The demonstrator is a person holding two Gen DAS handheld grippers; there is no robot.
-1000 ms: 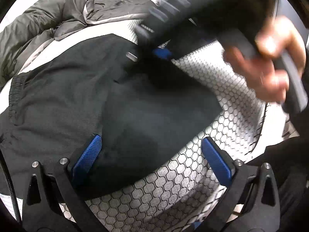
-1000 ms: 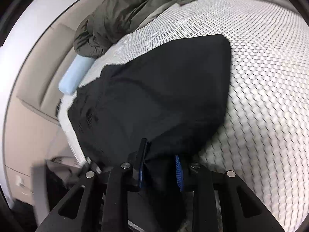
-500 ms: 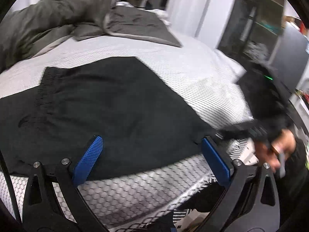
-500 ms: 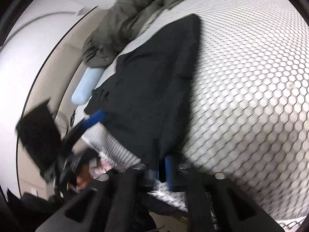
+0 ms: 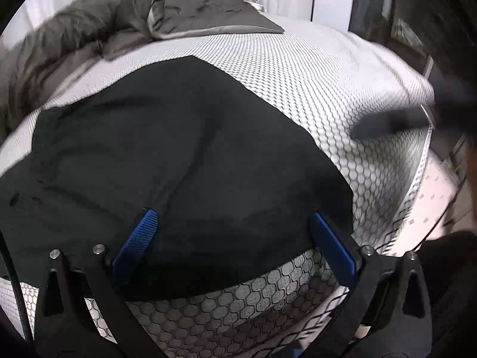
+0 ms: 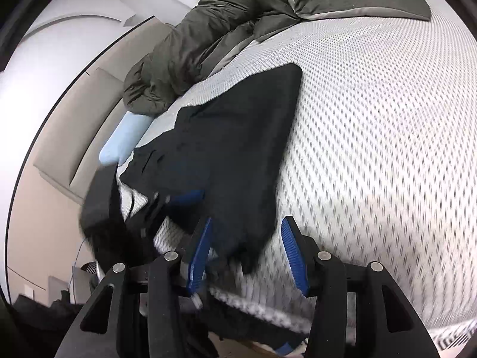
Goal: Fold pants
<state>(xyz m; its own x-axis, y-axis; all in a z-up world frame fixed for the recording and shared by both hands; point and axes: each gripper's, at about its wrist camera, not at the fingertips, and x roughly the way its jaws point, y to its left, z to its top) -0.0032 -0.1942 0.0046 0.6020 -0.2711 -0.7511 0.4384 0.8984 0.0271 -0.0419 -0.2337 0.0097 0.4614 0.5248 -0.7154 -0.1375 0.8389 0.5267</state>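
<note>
Honeycomb-textured mattress (image 5: 313, 68) carries flat black pants (image 5: 179, 155). Right gripper (image 6: 247, 250) jaws opening, hem between, released. Left gripper (image 5: 232, 238) jaws wide, empty.

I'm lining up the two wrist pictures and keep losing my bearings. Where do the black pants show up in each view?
Left wrist: the black pants fill the centre and left, spread flat on the honeycomb mattress, reaching down between the fingers.
Right wrist: the pants run from upper centre down to a corner between the fingers.
Shared landmark: the olive-grey duvet bunched beyond the pants.
</note>
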